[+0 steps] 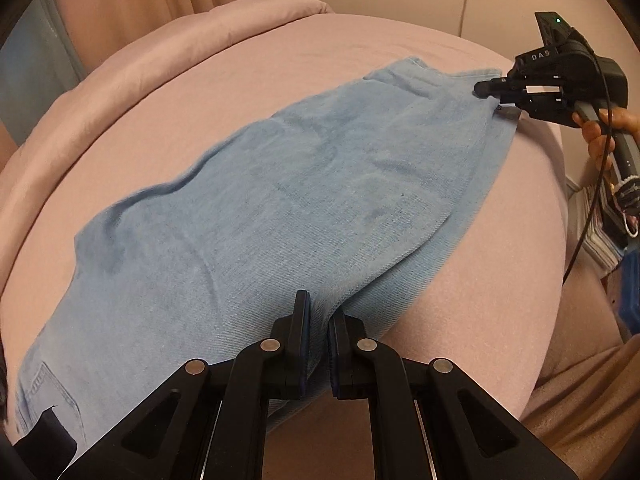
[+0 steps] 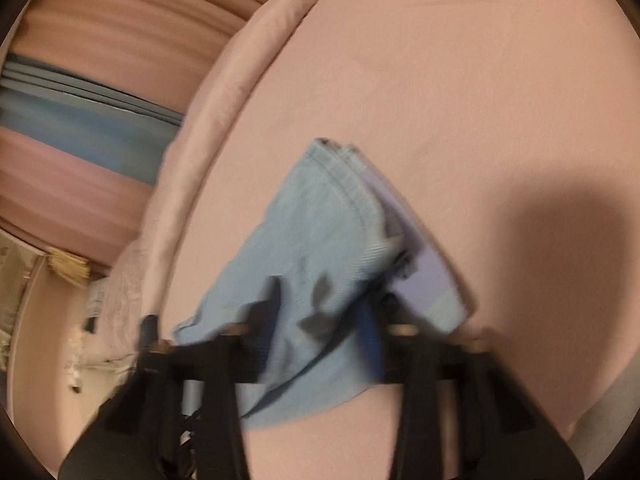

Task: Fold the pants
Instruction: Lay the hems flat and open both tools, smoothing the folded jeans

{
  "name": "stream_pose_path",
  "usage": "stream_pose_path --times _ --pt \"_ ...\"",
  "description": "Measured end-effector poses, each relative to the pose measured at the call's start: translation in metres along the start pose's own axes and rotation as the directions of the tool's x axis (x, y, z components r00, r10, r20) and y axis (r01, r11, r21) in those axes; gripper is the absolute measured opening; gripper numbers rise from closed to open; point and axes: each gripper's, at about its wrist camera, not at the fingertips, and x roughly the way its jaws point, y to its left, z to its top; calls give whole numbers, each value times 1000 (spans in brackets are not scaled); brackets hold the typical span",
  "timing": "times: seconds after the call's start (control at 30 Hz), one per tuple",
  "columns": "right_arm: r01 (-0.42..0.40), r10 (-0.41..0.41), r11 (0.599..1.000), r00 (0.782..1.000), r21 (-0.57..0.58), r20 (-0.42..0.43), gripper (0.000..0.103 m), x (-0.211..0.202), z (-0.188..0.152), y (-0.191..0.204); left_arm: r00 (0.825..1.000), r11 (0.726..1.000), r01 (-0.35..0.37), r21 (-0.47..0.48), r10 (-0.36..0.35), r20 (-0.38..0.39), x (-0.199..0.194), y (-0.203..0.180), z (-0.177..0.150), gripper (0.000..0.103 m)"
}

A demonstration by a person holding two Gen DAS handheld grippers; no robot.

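Denim pants [image 1: 256,216] on pink bed [image 1: 280,68], both tongs gripping

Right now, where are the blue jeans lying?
The jeans lie spread on the pink bed, between the left tool at one end and the right tool at the other.

One pair of light-blue denim pants [image 1: 288,208] spread on one pink-sheeted bed [image 1: 280,64]. Two black handheld grippers, left gripper [image 1: 318,332] and right gripper [image 1: 486,89]. One bare hand [image 1: 604,128] visible at the right handle.
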Motion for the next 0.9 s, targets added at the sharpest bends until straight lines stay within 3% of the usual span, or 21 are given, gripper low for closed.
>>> stream_pose_path --times 0.23,0.4,0.53,0.63,0.7,0.77,0.83,0.9 --pt "11 -5 995 998 -95 69 7 -45 -10 -12 1000 1000 1 14 -1 3 -4 -2 -2 7" --pt "94 -94 995 996 -45 -3 6 -20 -15 -33 1000 1000 5 17 -4 -20 3 -4 -2 7" --pt "114 -114 992 993 -63 -6 5 -22 -8 -33 999 999 31 20 -31 -29 -4 -1 -2 7" --pt "122 -122 992 993 -30 7 15 -36 7 -32 998 997 62 46 -61 -15 -24 -1 -6 7" --pt "226 -220 972 971 -59 96 36 -56 16 -28 993 993 115 21 -115 1 -38 4 -9 7" --pt "311 -286 942 940 -127 186 38 -72 21 -14 978 978 207 -40 -205 49 -52 14 -8 7" --pt "282 -240 933 951 -225 197 38 -74 22 6 967 967 239 -90 -229 108 -60 24 0 7" --pt "213 -176 919 975 -332 137 38 -55 17 31 973 969 205 -137 -187 132 -53 30 11 7"
